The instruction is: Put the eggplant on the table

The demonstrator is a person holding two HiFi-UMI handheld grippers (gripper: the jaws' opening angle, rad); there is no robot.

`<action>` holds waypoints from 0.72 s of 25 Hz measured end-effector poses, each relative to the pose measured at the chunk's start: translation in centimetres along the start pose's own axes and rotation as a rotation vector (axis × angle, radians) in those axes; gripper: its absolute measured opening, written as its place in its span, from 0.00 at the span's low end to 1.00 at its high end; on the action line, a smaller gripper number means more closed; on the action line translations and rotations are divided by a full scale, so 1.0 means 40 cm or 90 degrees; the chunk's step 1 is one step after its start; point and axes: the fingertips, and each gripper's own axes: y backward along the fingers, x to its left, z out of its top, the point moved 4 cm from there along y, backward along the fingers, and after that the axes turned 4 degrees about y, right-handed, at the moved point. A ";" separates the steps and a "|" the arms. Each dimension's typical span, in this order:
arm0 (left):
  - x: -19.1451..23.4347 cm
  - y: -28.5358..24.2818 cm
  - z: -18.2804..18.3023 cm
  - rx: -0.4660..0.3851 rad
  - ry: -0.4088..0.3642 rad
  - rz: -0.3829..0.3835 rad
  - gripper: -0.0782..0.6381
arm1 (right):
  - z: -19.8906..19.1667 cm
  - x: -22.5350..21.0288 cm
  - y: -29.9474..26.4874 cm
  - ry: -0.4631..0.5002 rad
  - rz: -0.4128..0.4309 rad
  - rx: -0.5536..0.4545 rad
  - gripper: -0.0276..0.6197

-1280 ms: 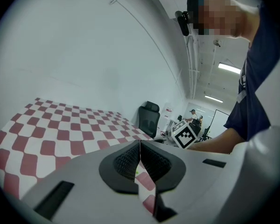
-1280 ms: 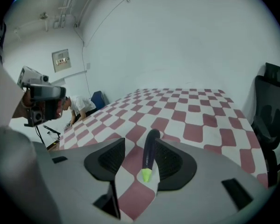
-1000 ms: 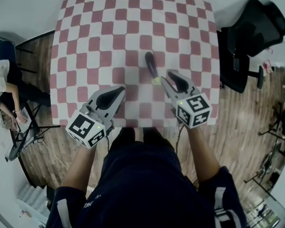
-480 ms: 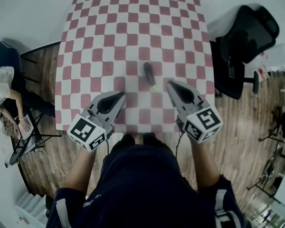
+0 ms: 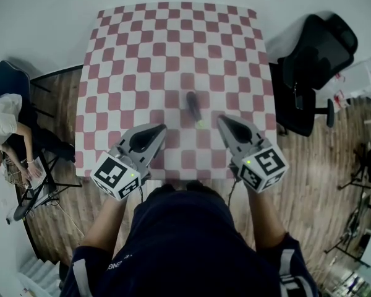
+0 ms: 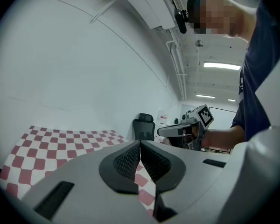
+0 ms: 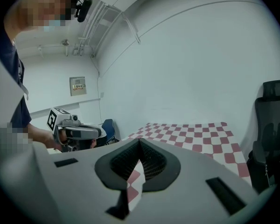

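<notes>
Eggplant [image 5: 193,107] lies on checkered table [image 5: 142,54]; office chair [image 5: 312,60] beside.

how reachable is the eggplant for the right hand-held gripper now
Probably yes: the eggplant lies just ahead of the right hand-held gripper, nothing between, though its shut jaws must open.

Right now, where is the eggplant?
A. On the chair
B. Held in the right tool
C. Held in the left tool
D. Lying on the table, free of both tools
D: the eggplant lies on the table, just ahead of the left tool and the right tool, whose jaws are both shut with nothing between them.
</notes>
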 end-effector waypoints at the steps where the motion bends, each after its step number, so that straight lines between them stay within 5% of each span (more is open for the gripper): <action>1: -0.001 -0.002 0.003 -0.002 -0.001 -0.001 0.15 | 0.000 -0.001 0.003 -0.003 -0.001 0.000 0.07; 18: -0.024 -0.021 0.016 -0.013 -0.006 -0.019 0.15 | -0.021 0.018 0.011 -0.016 0.002 0.011 0.07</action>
